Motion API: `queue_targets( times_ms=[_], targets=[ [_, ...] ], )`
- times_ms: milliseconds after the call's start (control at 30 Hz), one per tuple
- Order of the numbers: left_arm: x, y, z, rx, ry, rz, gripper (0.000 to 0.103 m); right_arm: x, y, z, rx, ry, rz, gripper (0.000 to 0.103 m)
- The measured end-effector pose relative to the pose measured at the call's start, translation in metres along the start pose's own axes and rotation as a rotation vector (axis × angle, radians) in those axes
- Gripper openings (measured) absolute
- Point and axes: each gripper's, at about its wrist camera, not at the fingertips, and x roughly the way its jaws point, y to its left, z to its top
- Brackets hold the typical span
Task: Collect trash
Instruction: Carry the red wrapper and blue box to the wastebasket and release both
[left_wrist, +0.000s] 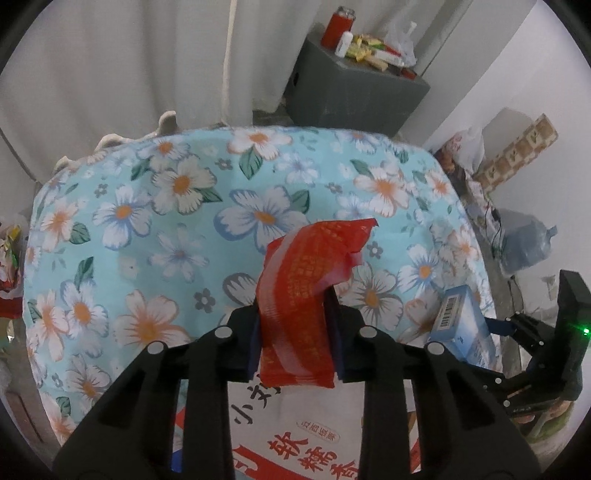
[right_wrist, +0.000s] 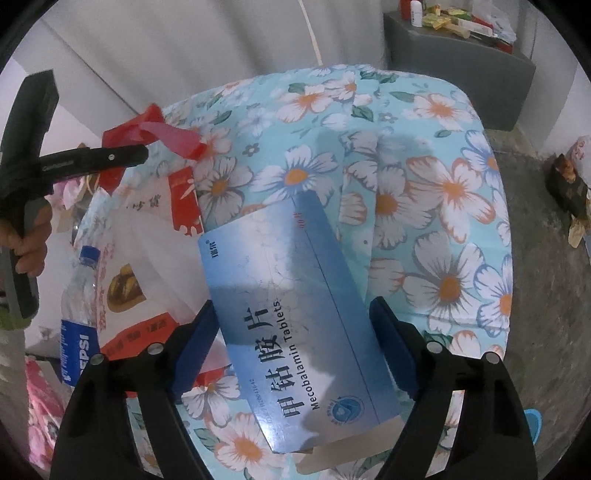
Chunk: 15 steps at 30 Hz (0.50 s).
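A floral blue cloth (left_wrist: 155, 206) covers the desk, with white curtains (left_wrist: 110, 66) behind and a grey box (left_wrist: 351, 96) of clutter at the far right. A printed sack (right_wrist: 147, 236) at the near left edge holds a Pepsi bottle (right_wrist: 79, 314). The left gripper (left_wrist: 295, 332) has its fingers clenched on a red wrapper (left_wrist: 306, 280), long axis pointing away. The right gripper (right_wrist: 295, 343) straddles a blue tablet box (right_wrist: 295, 314), lengthwise between its fingers; whether they press it I cannot tell.

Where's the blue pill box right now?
The blue pill box lies between the right gripper's blue pads over the flowery cloth. In the left wrist view it shows at the right, beside the red wrapper.
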Motion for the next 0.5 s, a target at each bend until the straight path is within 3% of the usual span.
queue_targets(
  times_ms=[267,500],
  targets=[
    [-0.033,0.0,-0.008,-0.03,-0.072,-0.059,0.025,-0.031,-0.01,-0.013,0.066,-0.067,0.064,0.08],
    [-0.078,-0.032,-0.034,0.036,-0.155,-0.133,0.024,-0.077,-0.025,-0.041,0.165,-0.176,0.158,0.079]
  ],
)
